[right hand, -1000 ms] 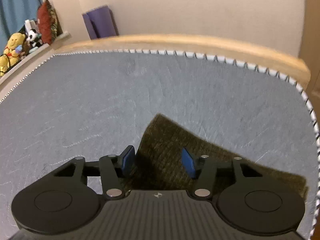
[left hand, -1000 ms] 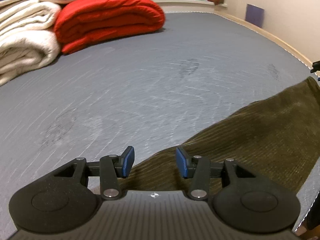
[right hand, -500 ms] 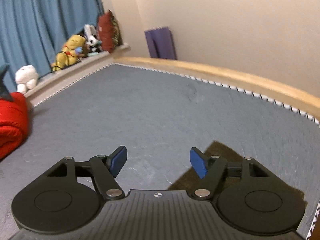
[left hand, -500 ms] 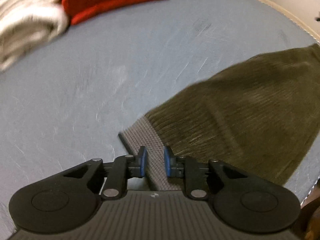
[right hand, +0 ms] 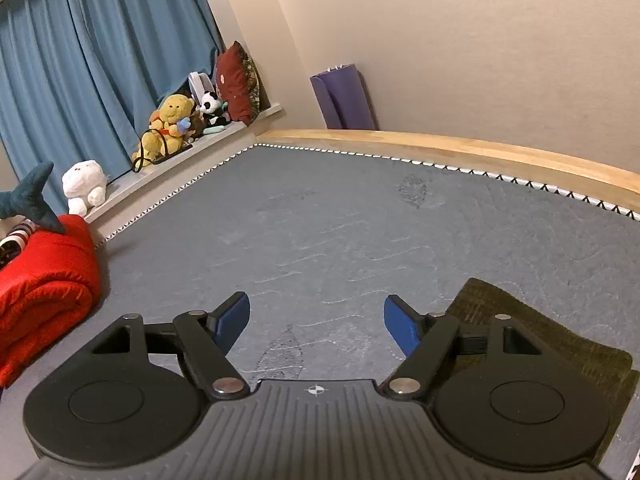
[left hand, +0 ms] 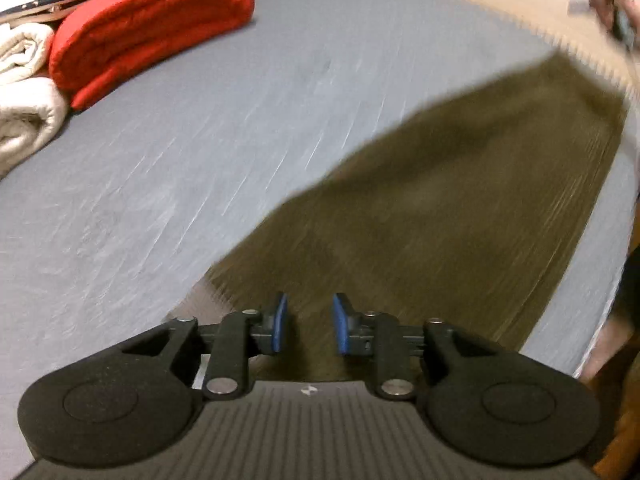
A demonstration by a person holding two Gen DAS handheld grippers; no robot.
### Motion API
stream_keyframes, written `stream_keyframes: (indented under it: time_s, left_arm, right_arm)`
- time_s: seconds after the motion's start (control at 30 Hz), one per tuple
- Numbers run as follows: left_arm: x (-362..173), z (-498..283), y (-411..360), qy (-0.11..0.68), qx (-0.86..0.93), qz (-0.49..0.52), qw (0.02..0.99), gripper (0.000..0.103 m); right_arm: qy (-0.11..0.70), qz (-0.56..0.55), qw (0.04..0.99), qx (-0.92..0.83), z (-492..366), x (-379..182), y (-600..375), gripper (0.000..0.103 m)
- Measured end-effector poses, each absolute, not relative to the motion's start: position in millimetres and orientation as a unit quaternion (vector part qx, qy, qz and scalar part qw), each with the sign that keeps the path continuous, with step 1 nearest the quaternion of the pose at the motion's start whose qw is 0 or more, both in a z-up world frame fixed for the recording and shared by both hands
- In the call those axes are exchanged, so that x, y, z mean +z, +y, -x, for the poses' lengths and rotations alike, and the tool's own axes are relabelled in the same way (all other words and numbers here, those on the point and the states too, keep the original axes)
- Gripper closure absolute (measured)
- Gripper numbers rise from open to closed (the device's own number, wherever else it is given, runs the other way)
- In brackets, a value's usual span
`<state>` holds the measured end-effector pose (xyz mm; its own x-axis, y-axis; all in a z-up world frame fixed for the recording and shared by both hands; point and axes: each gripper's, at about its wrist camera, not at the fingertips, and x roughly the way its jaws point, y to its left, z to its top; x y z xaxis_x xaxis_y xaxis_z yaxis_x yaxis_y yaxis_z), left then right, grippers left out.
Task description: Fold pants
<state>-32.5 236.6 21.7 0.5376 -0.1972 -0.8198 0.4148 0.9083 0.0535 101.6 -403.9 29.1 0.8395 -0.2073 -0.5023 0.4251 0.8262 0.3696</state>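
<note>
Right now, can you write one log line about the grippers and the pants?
left gripper: opening, above pants, not gripping | right gripper: opening, nothing between jaws | pants: flat on bed

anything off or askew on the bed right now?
Nothing damaged or spilled. The olive pants lie slantwise across the grey bed, one end near its edge. The left tongs are opening over the fabric; the right tongs hang open over bare bed.

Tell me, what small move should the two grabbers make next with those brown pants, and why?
Probably the left gripper, whose jaws are opening over the pants, should back off; they already lie flat on the bed. The right gripper is opening too, with nothing between its jaws.
</note>
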Motion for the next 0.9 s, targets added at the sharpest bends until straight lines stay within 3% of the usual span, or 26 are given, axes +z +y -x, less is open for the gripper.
stream_keyframes:
  time_s: [0.1,0.13,0.23,0.37,0.53,0.67,0.83,0.9]
  left_arm:
    - [26,31,216,0.441,-0.232,-0.101,0.861,0.071]
    - [18,32,208,0.457,-0.243,-0.118,0.848,0.063]
    - [-17,39,186,0.497,-0.228,-0.223,0.807,0.056]
    - [13,35,178,0.469,-0.204,-0.195,0.837,0.056]
    - [62,30,145,0.401,-0.204,-0.14,0.882,0.045]
    - [79,16,107,0.375,-0.209,-0.119,0.895,0.044]
    - [72,-7,51,0.373,-0.217,-0.124,0.894,0.044]
    - [66,-10,43,0.375,-0.222,-0.128,0.891,0.044]
  right_arm:
    - [0.225,-0.239,0.931,-0.162,-97,33,-401,0.027]
    - [0.224,-0.24,0.931,-0.16,-94,35,-402,0.027]
    - [0.223,-0.248,0.929,-0.158,-84,39,-404,0.027]
    - [0.23,-0.279,0.92,-0.151,-58,45,-414,0.025]
    - [0.228,-0.288,0.916,-0.163,-10,46,-436,0.024]
    - [0.235,-0.293,0.906,-0.194,27,30,-471,0.025]
    - [0.269,-0.313,0.874,-0.257,58,-19,-526,0.044]
    - [0.289,-0.341,0.857,-0.255,62,-44,-544,0.044]
